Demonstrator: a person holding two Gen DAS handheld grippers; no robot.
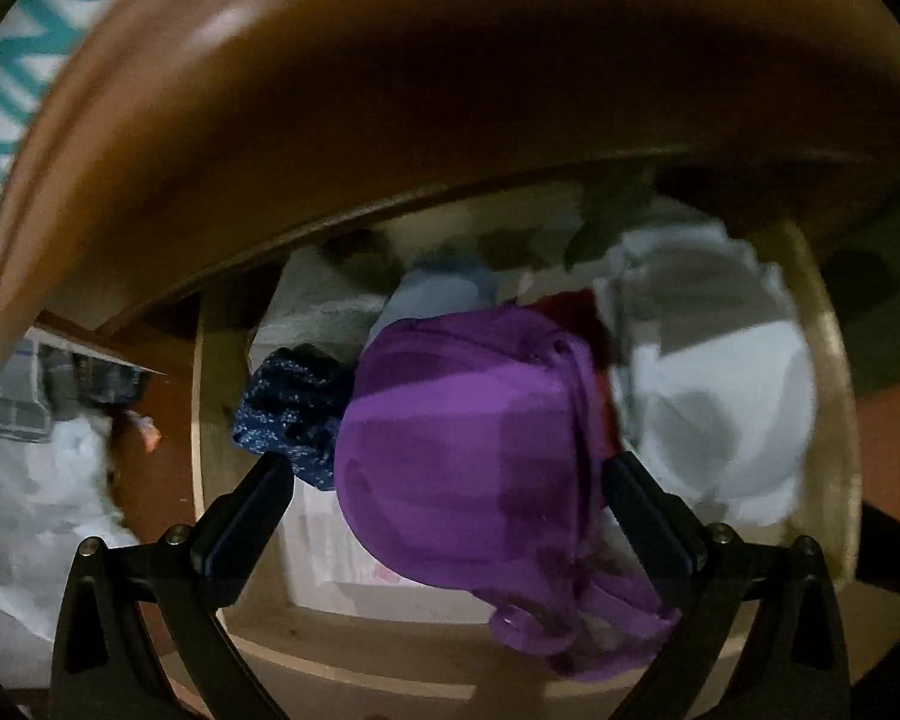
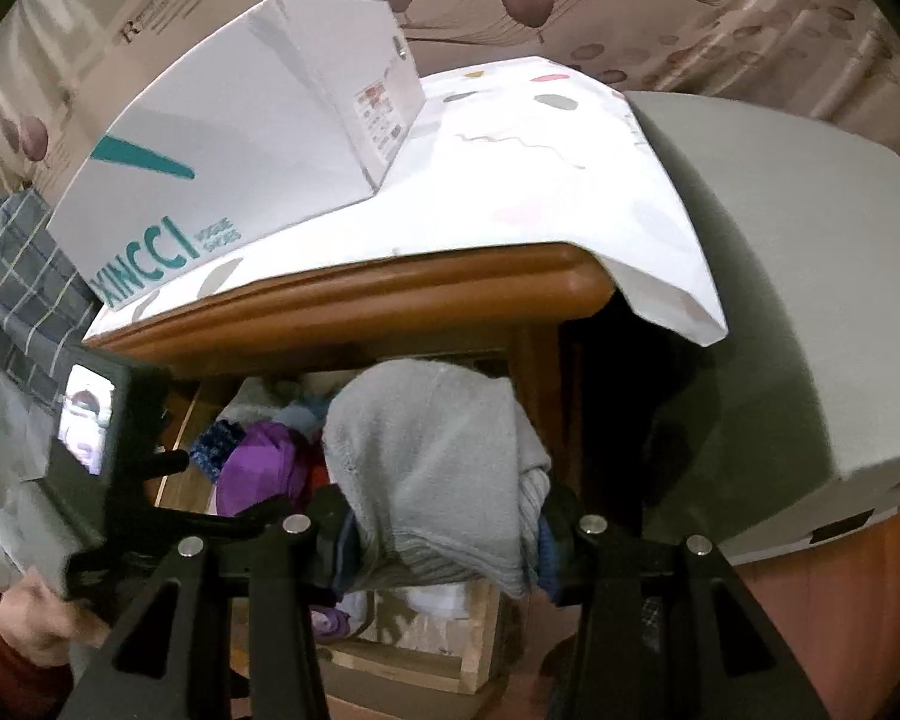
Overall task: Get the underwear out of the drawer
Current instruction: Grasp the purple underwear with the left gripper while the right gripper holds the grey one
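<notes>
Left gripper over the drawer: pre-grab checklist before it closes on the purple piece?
1. Left gripper jaws spread wide: ok.
2. Purple garment between the fingers: ok, though the pads are not pressing on it.
3. Other items out of the pinch: cannot tell; dark blue speckled piece sits close to one finger and red fabric lies against the purple garment.
4. Drawer open with access from above: ok; the wooden top edge overhangs only the back.
5. Right gripper out of the way: ok, it is shut on a grey garment lifted above the drawer.
</notes>
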